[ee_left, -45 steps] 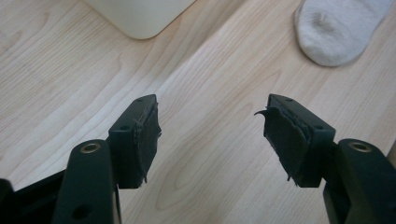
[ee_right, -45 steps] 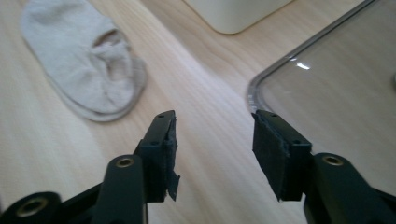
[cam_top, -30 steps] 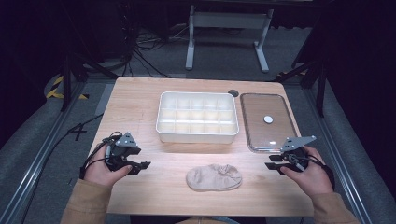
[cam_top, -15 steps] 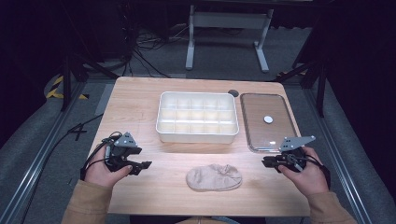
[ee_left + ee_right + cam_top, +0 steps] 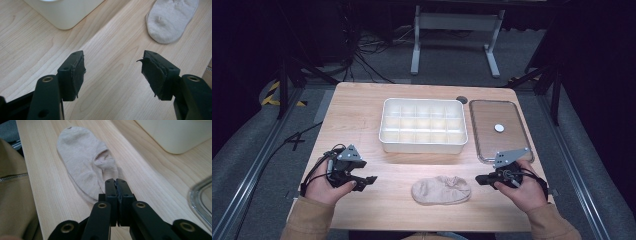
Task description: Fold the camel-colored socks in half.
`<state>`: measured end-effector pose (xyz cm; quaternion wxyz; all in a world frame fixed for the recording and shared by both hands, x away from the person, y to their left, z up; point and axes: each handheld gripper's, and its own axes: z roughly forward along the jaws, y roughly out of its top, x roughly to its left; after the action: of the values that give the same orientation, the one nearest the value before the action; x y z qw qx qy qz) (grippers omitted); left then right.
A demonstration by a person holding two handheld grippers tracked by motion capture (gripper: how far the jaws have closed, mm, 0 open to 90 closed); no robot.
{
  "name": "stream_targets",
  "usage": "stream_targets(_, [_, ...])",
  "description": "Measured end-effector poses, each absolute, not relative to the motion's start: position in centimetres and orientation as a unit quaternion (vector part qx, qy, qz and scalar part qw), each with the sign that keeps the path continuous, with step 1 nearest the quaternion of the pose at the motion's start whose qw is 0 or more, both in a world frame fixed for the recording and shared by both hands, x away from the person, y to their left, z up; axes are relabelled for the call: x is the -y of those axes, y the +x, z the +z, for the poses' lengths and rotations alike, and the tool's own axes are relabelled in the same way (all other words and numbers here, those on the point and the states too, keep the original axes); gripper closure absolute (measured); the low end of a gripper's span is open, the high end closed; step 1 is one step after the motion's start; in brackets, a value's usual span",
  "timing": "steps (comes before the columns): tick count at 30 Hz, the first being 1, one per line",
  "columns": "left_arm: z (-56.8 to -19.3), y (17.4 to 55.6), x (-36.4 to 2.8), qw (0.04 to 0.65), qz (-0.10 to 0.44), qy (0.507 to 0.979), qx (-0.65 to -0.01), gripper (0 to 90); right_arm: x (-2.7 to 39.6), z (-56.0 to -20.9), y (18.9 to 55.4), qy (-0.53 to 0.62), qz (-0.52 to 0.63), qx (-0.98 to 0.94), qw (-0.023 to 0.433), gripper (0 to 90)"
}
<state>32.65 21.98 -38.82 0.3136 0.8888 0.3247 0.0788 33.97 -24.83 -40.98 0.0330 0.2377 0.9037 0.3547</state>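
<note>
Beige knit sock [image 5: 441, 189], lying flat on the wooden table [image 5: 362, 110], just ahead of the right gripper [image 5: 116, 181] and apart from it in the high view. Pressed together now, pad against pad, after closing through the last second (nothing caught between them, the sock's near edge lying under or just past the tips). Nudged in toward the sock from a second ago, too. Probably a reset before the real grab, so still no hold on the fabric. Left gripper [image 5: 113, 66] spread wide over bare wood, sock well off to its far right. Beyond both, white compartment box [image 5: 423, 125]; clear lid [image 5: 498, 131] beyond the right gripper.
</note>
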Motion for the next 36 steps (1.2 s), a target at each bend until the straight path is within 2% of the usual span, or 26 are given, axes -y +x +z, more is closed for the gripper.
stream_targets(5, [-39.0, 32.5, -21.6, 0.316, 0.077, 0.887, -0.328, 35.6, 23.6, -41.7, 34.0, 0.227, 0.348, -0.909, 0.025, 89.5])
stream_targets(14, [-40.0, 32.6, -18.7, 0.306, 0.070, 0.898, -0.307, 35.8, 20.1, -43.6, 33.6, 0.203, 0.329, -0.922, 0.010, 88.9])
stream_targets(36, [-42.7, 32.7, -15.1, 0.291, 0.029, 0.916, -0.274, 36.7, 18.1, -45.8, 33.5, 0.186, 0.298, -0.936, 0.010, 89.3])
